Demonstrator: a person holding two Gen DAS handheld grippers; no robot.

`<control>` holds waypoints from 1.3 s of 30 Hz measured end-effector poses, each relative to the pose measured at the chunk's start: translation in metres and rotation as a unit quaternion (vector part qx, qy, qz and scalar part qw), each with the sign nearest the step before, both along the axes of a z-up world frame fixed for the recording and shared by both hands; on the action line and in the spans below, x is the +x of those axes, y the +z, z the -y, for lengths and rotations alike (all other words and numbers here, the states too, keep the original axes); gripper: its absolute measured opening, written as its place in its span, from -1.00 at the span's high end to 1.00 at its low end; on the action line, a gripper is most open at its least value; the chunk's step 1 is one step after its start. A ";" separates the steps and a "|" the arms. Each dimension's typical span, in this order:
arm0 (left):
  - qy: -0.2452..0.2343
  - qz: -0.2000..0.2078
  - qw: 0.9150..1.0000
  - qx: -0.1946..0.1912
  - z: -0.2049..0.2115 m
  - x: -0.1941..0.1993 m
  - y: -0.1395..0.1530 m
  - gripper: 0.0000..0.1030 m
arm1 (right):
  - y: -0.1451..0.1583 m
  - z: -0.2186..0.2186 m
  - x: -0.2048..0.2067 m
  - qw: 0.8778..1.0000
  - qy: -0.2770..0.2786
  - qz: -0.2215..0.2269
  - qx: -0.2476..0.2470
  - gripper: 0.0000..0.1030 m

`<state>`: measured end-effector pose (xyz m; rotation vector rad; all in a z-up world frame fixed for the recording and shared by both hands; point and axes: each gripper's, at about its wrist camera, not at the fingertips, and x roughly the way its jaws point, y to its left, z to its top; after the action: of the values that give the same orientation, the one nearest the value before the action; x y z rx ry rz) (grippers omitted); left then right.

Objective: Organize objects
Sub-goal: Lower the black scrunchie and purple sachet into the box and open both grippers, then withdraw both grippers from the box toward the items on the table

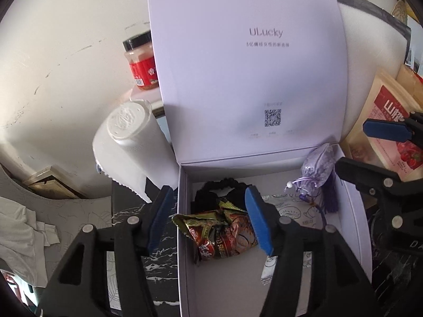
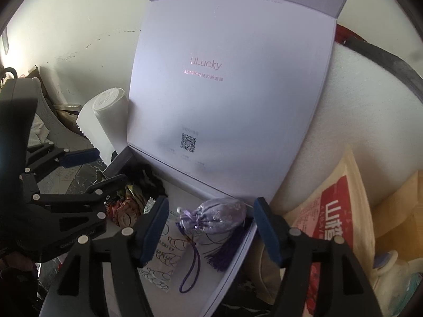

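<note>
Two grippers hover over an open box [image 1: 354,211], jaws apart and gripping nothing. A snack packet [image 1: 224,235] lies between the left gripper's [image 1: 208,219] jaws; a purple pouch [image 2: 211,215] lies between the right gripper's [image 2: 211,229].

Both wrist views close above box [image 1: 354,211]

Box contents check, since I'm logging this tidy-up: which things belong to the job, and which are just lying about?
Job: white box; snack packet; purple sachet; black fabric.
Lying about: paper towel roll; red-label jar; red-printed bag.
</note>
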<state>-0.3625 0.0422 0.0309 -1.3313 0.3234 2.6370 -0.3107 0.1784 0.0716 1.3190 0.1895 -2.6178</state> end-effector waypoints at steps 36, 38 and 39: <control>0.019 -0.083 0.996 0.015 0.022 0.151 0.119 -0.11 | 0.101 0.004 0.119 0.996 0.010 -0.090 -0.002 -0.29; 0.020 -0.085 0.996 0.015 0.023 0.161 0.121 -0.11 | 0.103 0.004 0.127 0.996 0.010 -0.094 -0.001 -0.29; 0.020 -0.087 0.996 0.014 0.023 0.166 0.122 -0.11 | 0.105 0.004 0.133 0.995 0.011 -0.095 -0.001 -0.29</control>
<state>-0.1962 0.0194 0.1530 -1.1142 0.2827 2.7857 -0.1782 0.1744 0.1761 1.0585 0.2284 -2.7230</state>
